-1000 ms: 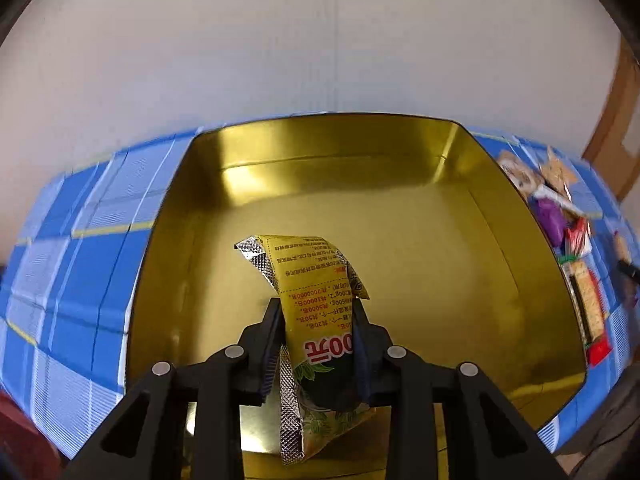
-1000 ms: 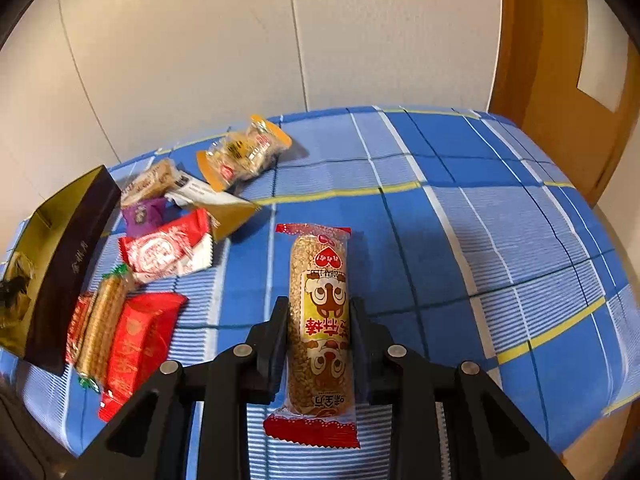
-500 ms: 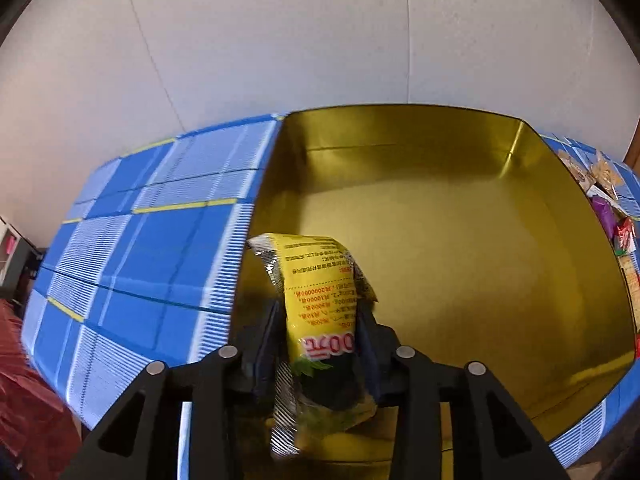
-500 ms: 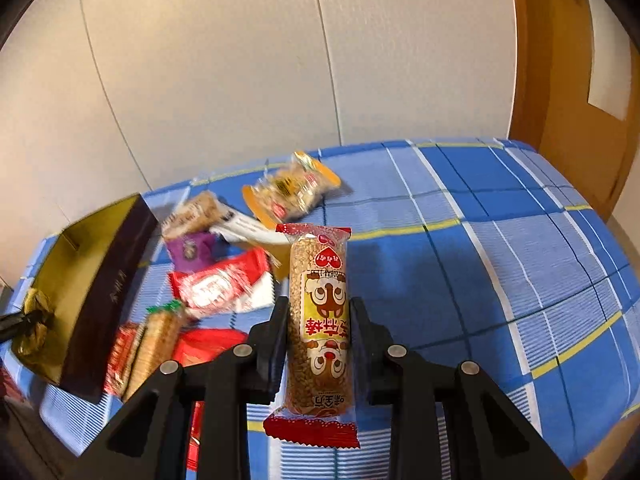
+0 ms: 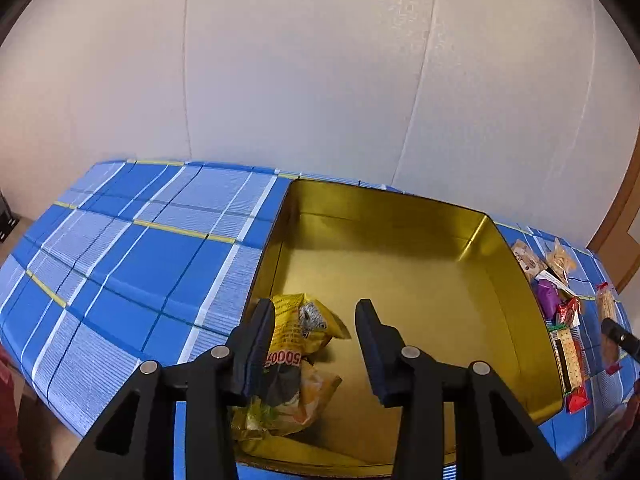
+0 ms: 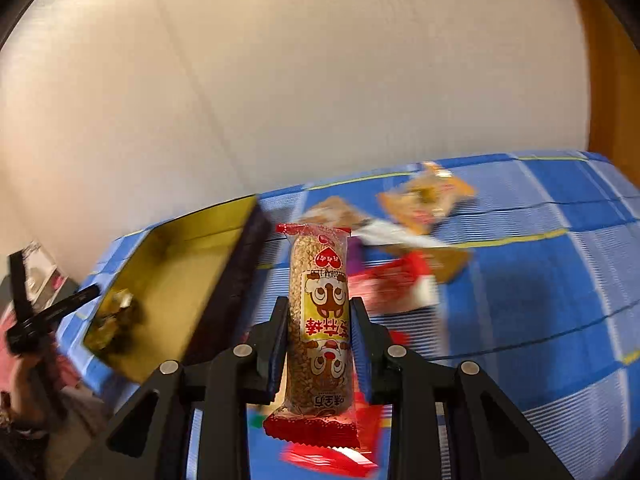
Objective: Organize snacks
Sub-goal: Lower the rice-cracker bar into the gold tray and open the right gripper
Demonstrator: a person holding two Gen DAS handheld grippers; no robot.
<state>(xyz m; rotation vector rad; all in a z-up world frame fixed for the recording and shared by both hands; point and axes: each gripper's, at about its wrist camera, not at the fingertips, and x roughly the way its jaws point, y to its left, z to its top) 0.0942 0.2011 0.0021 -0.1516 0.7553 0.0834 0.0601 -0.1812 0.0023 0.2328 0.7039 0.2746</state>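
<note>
The right claw (image 6: 319,344) grips the bar (image 6: 320,320) lengthwise; the tin (image 6: 176,264) lies to its left, seemingly near despite blur.

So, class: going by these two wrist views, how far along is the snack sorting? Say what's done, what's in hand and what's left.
Done: one yellow packet lies in the gold tin; the left gripper is opening, its right pad clear of it. In hand: the right gripper clamps a sesame bar, lifted off the blue checked cloth. Left: the loose snacks beside the tin.
</note>
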